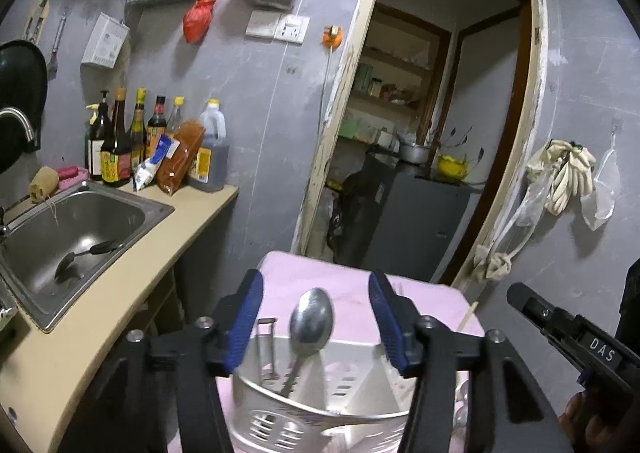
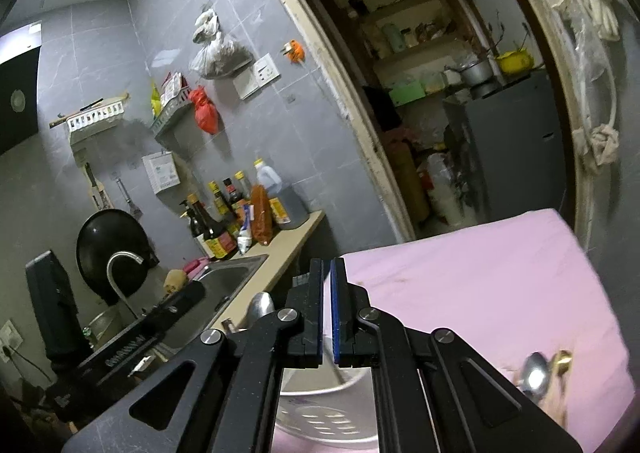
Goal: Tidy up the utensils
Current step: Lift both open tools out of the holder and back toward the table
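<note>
Spoon [image 1: 311, 319] stands bowl-up in white utensil holder [image 1: 320, 419], centred between left gripper [image 1: 316, 317] jaws; long axis near vertical, handle down in compartment. Jaws half-wide, pads clear of spoon, nothing held. Right gripper [image 2: 327, 313] jaws near-closed, narrow slit, empty, above holder rim. More spoons [image 2: 538, 373] lie lower right on pink surface [image 2: 460, 273], nearer right gripper.

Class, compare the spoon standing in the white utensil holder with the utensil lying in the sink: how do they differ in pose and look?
The spoon in the white holder stands upright, bowl up; the utensil in the sink lies flat on the basin floor. The holder spoon looks all bare metal; the sink utensil has a dark handle. The holder spoon is put away; the sink one is not. Both have shiny metal bowls.
</note>
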